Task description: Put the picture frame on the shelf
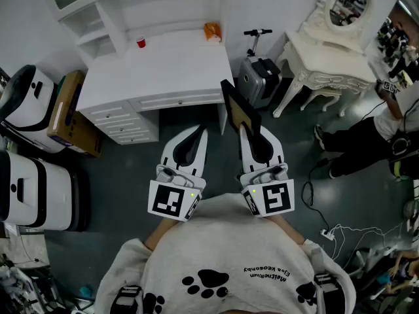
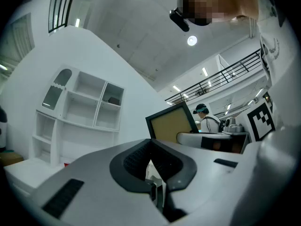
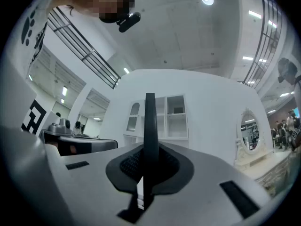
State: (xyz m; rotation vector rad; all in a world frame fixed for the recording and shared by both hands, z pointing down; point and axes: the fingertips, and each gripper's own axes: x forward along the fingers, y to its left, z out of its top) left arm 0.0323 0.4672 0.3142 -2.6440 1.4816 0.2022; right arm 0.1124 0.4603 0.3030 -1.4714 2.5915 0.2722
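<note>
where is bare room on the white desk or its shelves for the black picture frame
The white desk top is bare across its middle and front; only its back is occupied, by a small red cup at left and an orange object at right. In the white shelf unit, the compartment left of the one holding a dark item looks empty.

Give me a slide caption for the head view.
Right gripper holds the picture frame before the white desk and shelf; left gripper shut, empty.

We hold the black, tan-panelled picture frame (image 1: pixel 239 114) upright, edge-on in our right gripper (image 1: pixel 246 133), well apart from the white shelf (image 1: pixel 98 17).
</note>
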